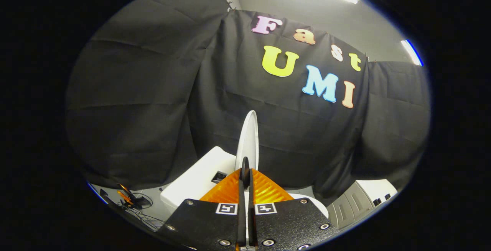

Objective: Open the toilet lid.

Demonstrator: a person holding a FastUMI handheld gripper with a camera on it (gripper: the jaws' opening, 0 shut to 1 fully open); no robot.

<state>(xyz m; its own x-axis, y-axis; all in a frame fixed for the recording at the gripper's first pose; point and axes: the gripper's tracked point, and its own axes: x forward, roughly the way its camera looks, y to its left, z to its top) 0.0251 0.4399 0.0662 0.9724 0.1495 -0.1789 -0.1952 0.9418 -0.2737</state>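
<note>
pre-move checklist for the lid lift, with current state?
1. Fingers closed on lid edge: ok; gripper pinches it, both fingers on it.
2. Lid raised: ok, stands edge-on, near upright.
3. Lid resting against tank: cannot tell.
4. Grip depth: cannot tell, the fingers hide the contact.
5. Path behind lid: ok, just the cloth wall beyond.
6. Cables on floor beside the tank: ok, away from the lid.

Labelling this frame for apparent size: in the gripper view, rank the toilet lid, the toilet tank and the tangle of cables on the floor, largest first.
1. toilet tank
2. toilet lid, seen edge-on, clamped between the gripper fingers; nearness makes 1 and 2 unsure
3. cables
</note>
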